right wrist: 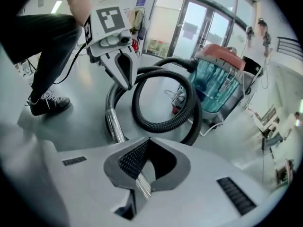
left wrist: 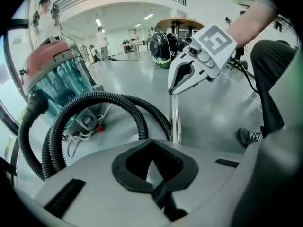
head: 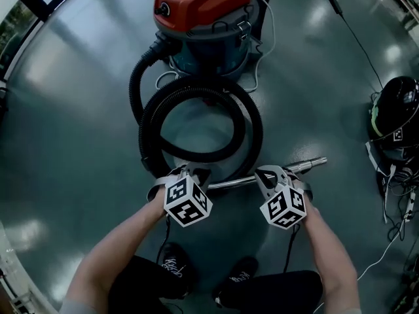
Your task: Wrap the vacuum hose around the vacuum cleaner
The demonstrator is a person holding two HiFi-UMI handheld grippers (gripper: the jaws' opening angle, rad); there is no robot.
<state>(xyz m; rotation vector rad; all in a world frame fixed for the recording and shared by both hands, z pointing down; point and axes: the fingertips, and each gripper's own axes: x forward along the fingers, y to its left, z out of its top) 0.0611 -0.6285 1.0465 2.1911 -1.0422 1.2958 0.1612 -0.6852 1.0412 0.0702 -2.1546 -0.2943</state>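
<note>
Person stands on a glossy grey floor (head: 65, 142), dark shoes (head: 171, 267) visible below, a gripper in each hand. The vacuum cleaner (head: 203, 5), red lid over a teal drum, sits ahead of them. The black ribbed vacuum hose (head: 255, 129) leaves the cleaner's port on its left side in the head view. It lies in a round coil of about two turns in front of the drum, beside it rather than around it. From the coil's near edge a metal tube (head: 232, 183) runs off to the right, its free end past the right hand. The left gripper (head: 195, 171) is at the tube's hose end. Its jaws are closed together, and a pale strip between the pads looks like the tube. The right gripper (head: 267, 174) is further along. Its jaws are clamped on the tube, with chrome plainly showing between the ribbed pads in the right gripper view. Both grippers point down and away from the person. A white cable (head: 262, 64) is bunched against the drum's right side. A dark rounded object (head: 396, 106) with loose wires sits well apart at the right edge. People (left wrist: 102, 41) stand far back in the hall.
</note>
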